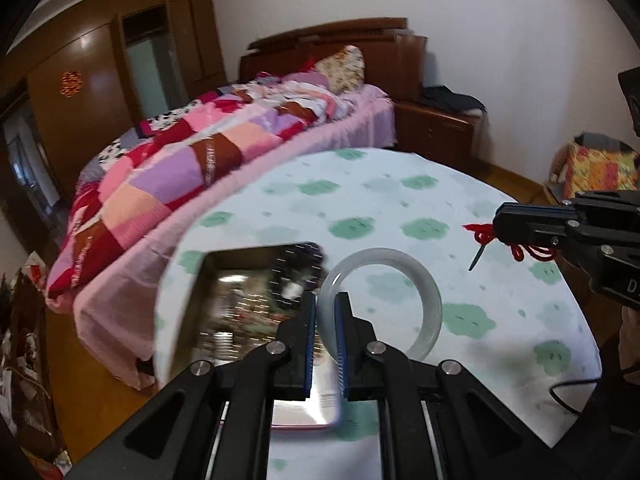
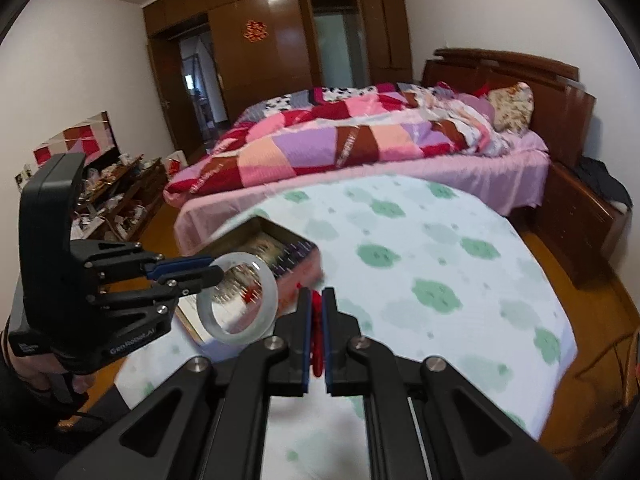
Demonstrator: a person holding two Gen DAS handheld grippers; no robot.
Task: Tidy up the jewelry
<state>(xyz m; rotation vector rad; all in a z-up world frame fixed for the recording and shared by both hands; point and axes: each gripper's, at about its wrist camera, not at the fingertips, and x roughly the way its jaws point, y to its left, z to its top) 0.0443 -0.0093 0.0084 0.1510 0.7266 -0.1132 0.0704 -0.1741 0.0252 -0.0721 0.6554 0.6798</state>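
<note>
Left gripper (image 1: 325, 304) pinches pale bangle (image 1: 404, 276); right gripper (image 2: 317, 300) pinches red cord (image 2: 317, 320).

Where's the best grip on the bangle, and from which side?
Take the bangle as the left gripper has it: across the band at one point of the rim, one pad inside the ring and one outside, coming edge-on. The band is thin and smooth; the open centre gives the inner pad room.

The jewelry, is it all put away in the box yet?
Not yet. The left gripper holds the pale bangle in the air, and the right gripper pinches the red cord. The open tin box on the table waits. Its contents are too blurred to tell.
</note>
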